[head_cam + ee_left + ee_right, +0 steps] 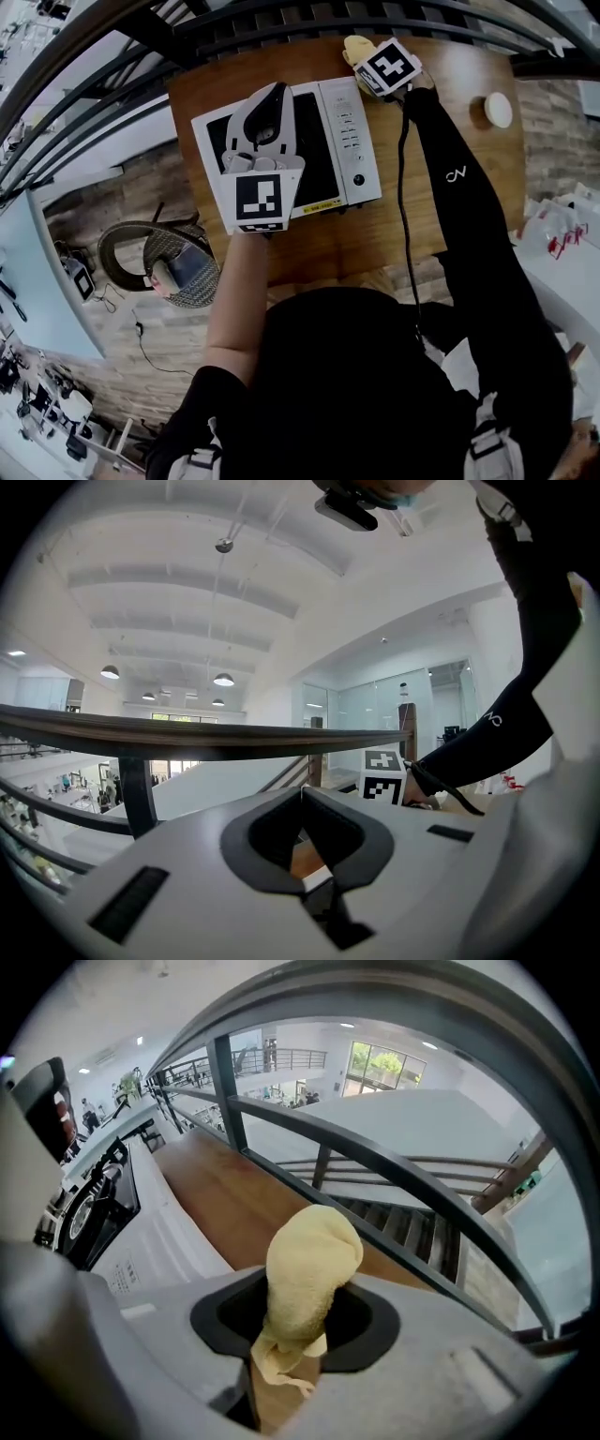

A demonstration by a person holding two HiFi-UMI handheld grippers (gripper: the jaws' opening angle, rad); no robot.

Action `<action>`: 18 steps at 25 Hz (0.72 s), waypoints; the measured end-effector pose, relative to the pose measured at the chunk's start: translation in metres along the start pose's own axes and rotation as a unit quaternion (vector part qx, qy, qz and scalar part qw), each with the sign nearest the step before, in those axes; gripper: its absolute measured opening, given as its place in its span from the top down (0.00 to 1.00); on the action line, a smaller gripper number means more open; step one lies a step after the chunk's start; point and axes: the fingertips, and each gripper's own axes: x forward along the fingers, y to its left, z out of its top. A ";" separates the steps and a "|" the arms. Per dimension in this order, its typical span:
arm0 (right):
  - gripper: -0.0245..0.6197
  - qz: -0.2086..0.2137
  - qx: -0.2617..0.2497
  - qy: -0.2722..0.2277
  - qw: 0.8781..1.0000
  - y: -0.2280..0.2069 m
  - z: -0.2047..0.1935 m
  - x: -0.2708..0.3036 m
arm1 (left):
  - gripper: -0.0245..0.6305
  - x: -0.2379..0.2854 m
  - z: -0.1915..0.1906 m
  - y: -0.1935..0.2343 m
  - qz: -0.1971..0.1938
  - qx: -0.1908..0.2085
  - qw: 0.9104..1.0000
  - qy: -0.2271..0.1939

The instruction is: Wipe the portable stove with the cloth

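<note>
The portable stove [342, 141], white with a black cooking top, lies on the wooden table [450, 56]. My left gripper [277, 94] hangs over the stove's black top, its jaws shut with nothing between them [302, 794]. My right gripper [364, 56] is beyond the stove's far right corner, shut on a bunched yellow cloth [356, 45]. In the right gripper view the cloth [312, 1265] bulges up out of the jaws, and the stove [141, 1218] lies to the left, apart from it. The right gripper's marker cube [382, 773] shows in the left gripper view.
A dark metal railing [309, 17] runs along the table's far edge, close behind both grippers. A small white round object [498, 110] sits at the table's right. A cable [405, 197] trails down the right arm. A woven chair [183, 267] stands on the floor at the left.
</note>
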 end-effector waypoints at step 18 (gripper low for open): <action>0.75 -0.080 0.044 -0.319 0.943 0.076 0.012 -0.173 | 0.95 -0.063 0.071 -0.006 0.039 0.047 0.998 -0.007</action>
